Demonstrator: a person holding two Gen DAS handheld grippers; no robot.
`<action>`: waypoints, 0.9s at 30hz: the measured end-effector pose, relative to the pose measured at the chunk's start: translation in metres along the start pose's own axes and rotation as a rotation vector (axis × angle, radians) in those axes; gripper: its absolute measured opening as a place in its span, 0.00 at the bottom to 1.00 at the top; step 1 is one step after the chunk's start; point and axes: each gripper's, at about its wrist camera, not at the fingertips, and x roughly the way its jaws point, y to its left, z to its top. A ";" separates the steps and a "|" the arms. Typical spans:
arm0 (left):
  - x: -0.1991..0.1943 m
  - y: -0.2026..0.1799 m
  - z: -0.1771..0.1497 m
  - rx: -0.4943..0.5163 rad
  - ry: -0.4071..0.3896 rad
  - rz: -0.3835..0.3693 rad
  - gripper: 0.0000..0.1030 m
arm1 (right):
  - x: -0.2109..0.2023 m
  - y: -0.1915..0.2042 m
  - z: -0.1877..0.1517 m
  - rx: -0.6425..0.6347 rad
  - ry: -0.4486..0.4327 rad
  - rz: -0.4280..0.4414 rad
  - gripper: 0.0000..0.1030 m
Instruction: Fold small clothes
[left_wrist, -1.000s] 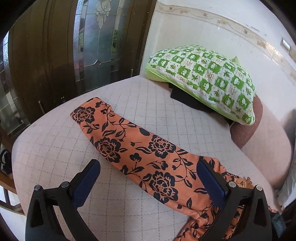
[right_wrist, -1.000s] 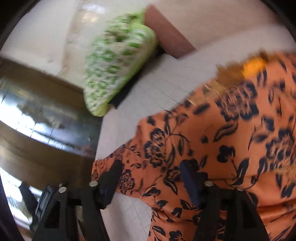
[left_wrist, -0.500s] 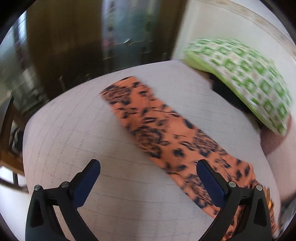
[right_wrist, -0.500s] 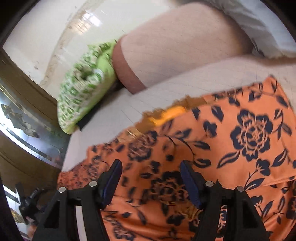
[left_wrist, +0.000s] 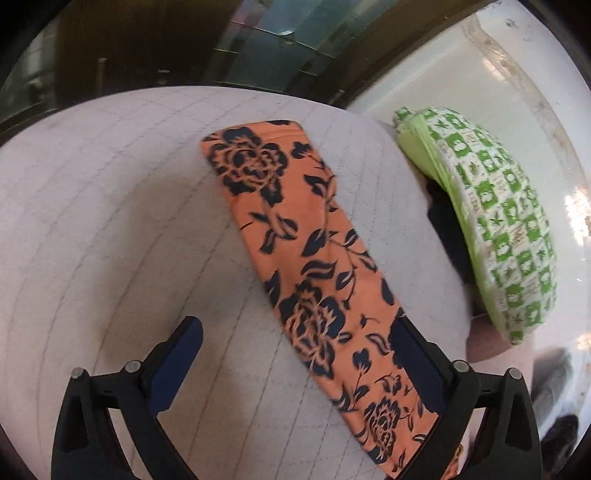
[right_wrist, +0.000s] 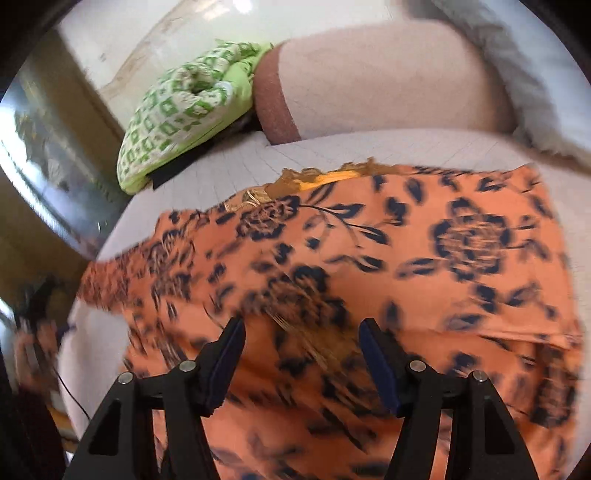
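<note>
left wrist view: orange navy-flowered cloth garment (left_wrist: 314, 266) lies on the pale quilted cushion (left_wrist: 110, 240); left gripper (left_wrist: 295, 332), jaws just narrowing, spread unclenched above it; right gripper (right_wrist: 301, 328) released over the garment

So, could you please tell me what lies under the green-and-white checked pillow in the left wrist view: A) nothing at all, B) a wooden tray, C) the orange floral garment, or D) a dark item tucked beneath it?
D: a dark item shows under the edge of the pillow, while the orange floral garment lies apart from it on the quilted surface.
</note>
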 end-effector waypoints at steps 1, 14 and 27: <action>0.004 0.004 0.003 -0.025 0.015 -0.031 0.87 | -0.008 -0.003 -0.005 -0.014 -0.012 -0.006 0.65; 0.040 0.007 0.030 -0.119 0.020 -0.160 0.62 | -0.046 -0.034 -0.023 0.006 -0.119 0.032 0.65; 0.003 -0.078 0.001 0.193 -0.161 -0.099 0.06 | -0.059 -0.057 -0.012 0.122 -0.180 0.083 0.65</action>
